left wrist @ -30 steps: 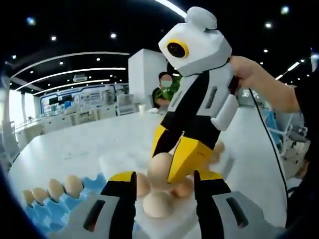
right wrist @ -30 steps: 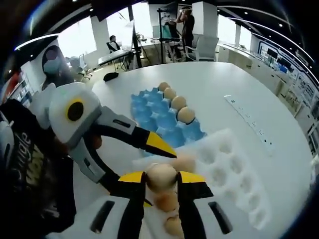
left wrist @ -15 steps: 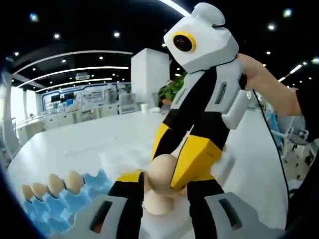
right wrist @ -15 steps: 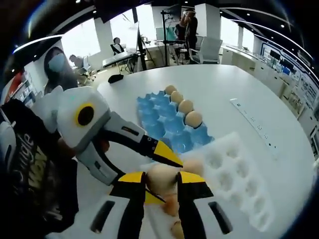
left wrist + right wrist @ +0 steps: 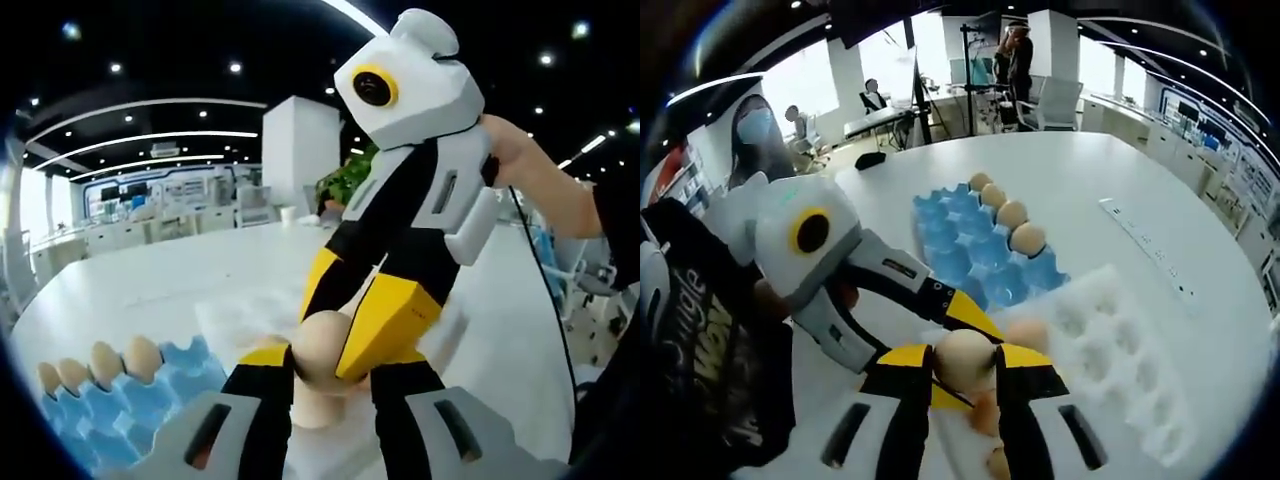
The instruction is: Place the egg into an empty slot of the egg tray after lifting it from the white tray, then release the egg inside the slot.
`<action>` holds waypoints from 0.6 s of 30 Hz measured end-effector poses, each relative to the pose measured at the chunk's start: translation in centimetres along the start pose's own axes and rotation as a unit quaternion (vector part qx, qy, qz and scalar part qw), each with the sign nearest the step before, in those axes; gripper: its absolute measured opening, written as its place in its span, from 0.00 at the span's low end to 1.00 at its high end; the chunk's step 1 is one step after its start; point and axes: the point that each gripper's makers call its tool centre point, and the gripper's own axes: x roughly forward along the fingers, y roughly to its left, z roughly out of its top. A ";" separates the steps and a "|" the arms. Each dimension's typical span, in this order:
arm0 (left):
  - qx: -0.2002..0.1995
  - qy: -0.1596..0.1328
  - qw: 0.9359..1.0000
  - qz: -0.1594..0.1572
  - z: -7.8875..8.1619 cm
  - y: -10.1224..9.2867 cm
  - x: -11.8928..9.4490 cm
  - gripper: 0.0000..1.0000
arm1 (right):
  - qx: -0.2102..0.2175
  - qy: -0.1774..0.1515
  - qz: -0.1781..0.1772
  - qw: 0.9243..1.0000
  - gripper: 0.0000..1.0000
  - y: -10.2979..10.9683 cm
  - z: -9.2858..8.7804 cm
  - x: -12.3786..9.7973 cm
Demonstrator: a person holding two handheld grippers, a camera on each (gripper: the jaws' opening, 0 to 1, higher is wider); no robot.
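a: how are the hands set?
b: in the left gripper view the right gripper (image 5: 352,335) slants down from one o'clock, a hand (image 5: 508,150) gripping its back. in the right gripper view the left gripper (image 5: 975,322) reaches in from nine o'clock, its yellow tips beside the held egg (image 5: 964,358).

a: and the surface, the room?
b: a wide white tabletop (image 5: 1090,170) in a large hall with ceiling spotlights, desks and chairs behind. the blue egg tray (image 5: 965,250) sits toward twelve o'clock of the white tray (image 5: 1110,370), just beside it, with four eggs (image 5: 1012,214) in a row along one edge. more eggs lie in the white tray near six o'clock, under the right gripper's jaws.

a: the grippers themselves?
b: the right one is narrowed onto the egg, a jaw pressing each side; the egg sits above the white tray's near end. the left one: in its own view the jaws stand close together around a lower egg (image 5: 318,402) at six o'clock, but i cannot tell whether they grip it.
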 end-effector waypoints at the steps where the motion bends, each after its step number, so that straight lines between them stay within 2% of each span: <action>1: -0.002 -0.001 1.000 0.000 0.0 0.1 0.0 0.30 | 0.001 -0.003 0.001 1.000 0.27 0.0 0.0 0.0; 4: -0.006 -0.003 1.000 0.001 0.0 0.3 0.0 0.30 | -0.001 -0.018 0.000 1.000 0.26 0.0 0.4 -0.2; 5: -0.012 -0.004 1.000 0.001 0.0 0.5 -0.1 0.30 | 0.004 -0.040 0.001 0.999 0.27 0.2 1.0 -0.4; 7: -0.013 -0.004 1.000 0.001 0.1 0.9 0.0 0.30 | 0.013 -0.056 0.007 0.998 0.27 0.6 1.3 -0.9; 9: -0.015 -0.005 1.000 0.004 0.1 1.2 -0.2 0.30 | 0.018 -0.088 -0.005 0.996 0.27 0.0 2.1 -1.6; 12: -0.024 -0.008 1.000 0.008 0.1 1.8 -0.3 0.30 | 0.028 -0.147 -0.044 0.988 0.28 -0.3 2.6 -3.3; 14: -0.030 -0.010 0.999 0.012 0.1 2.2 -0.4 0.30 | 0.045 -0.177 -0.043 0.982 0.28 -0.2 2.6 -4.0; 15: -0.033 -0.012 0.999 0.015 0.1 2.4 -0.4 0.30 | 0.063 -0.201 -0.041 0.977 0.28 0.2 2.4 -4.4; 18: -0.039 -0.013 0.999 0.019 0.0 3.0 -0.4 0.30 | 0.090 -0.237 -0.043 0.966 0.28 1.1 1.0 -5.3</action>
